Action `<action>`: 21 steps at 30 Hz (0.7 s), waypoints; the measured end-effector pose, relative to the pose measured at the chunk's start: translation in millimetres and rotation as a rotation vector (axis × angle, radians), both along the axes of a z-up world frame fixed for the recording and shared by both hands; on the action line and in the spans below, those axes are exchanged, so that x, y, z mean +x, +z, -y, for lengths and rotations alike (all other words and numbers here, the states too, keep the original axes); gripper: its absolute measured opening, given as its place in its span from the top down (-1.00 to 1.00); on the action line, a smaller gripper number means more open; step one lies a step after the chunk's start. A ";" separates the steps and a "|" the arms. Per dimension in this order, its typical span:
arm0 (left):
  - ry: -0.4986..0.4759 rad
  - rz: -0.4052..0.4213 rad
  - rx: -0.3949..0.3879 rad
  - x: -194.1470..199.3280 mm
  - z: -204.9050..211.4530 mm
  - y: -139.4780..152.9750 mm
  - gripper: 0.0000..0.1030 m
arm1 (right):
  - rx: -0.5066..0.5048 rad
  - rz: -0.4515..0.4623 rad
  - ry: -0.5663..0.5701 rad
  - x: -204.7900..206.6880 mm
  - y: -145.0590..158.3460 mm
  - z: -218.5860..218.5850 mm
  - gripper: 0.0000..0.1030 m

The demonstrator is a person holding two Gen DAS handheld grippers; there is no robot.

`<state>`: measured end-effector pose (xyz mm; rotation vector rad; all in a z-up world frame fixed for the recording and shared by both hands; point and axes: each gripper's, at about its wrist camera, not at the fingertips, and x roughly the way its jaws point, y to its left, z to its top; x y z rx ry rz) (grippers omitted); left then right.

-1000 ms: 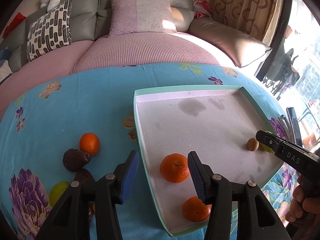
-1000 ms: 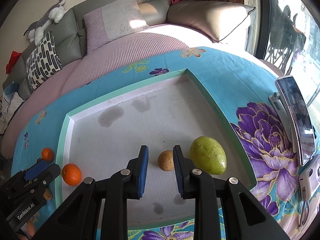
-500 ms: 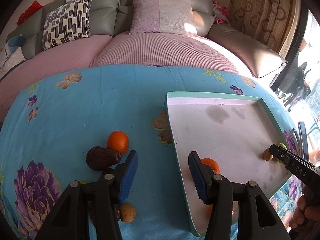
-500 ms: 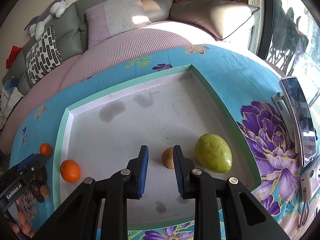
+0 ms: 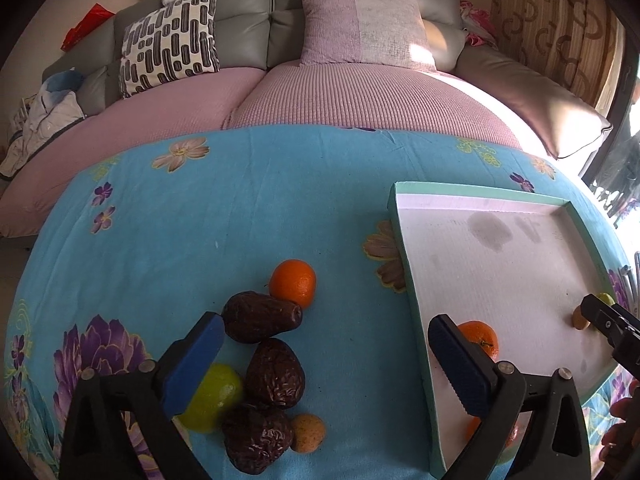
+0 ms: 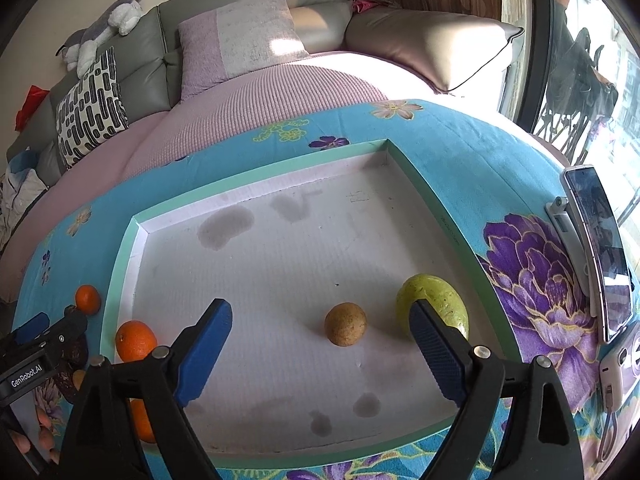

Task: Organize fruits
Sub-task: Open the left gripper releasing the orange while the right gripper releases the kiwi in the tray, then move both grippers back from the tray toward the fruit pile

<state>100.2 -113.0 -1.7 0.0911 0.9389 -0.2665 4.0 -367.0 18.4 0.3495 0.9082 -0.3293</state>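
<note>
We count three dark wrinkled fruits [image 5: 262, 317] on the table, the far one lying long axis left-right, beside one orange [image 5: 292, 283], one lime-green fruit [image 5: 212, 396] and one small tan fruit [image 5: 307, 432]. The tray [image 6: 256, 172] holds two oranges (one half hidden) [image 6: 135, 340], a tan ball [image 6: 345, 323], a green fruit [image 6: 434, 300]. Left tongs [image 5: 324, 364] and right tongs [image 6: 320, 356] gape wide, empty.

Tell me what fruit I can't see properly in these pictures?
- Yellow-green fruit, left wrist view: the left gripper's finger covers part of it.
- Lower orange in the tray, left wrist view: mostly behind the other finger.
- Green fruit, right wrist view: a finger of the right gripper covers its near side.
- Dark fruits, right wrist view: behind the left gripper.
</note>
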 end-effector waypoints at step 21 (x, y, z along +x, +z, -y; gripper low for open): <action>0.038 0.032 -0.012 -4.5 -29.6 10.4 -1.00 | -0.056 0.096 0.036 3.4 11.8 -16.4 -0.77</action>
